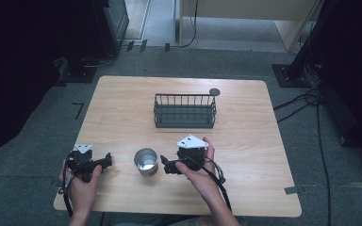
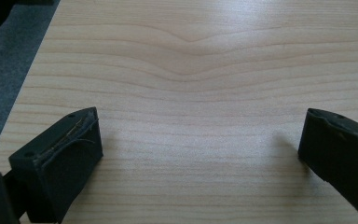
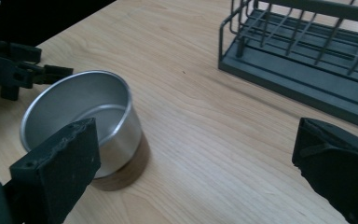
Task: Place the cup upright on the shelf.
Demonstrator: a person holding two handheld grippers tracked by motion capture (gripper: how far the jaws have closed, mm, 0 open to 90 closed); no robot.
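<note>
Cup: round shiny metal cup (image 1: 145, 161) stands upright on the light wooden table (image 1: 245, 141), between both grippers.
Right gripper (image 1: 166, 165): released, jaws wide, just beside the cup.
Left gripper (image 1: 107, 160): released, jaws spread over bare wood.
Rack: dark wire rack (image 1: 185, 111) stands farther back.

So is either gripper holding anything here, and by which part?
Nothing is held. The left gripper is open over bare table; the right gripper is open beside the metal cup.
</note>
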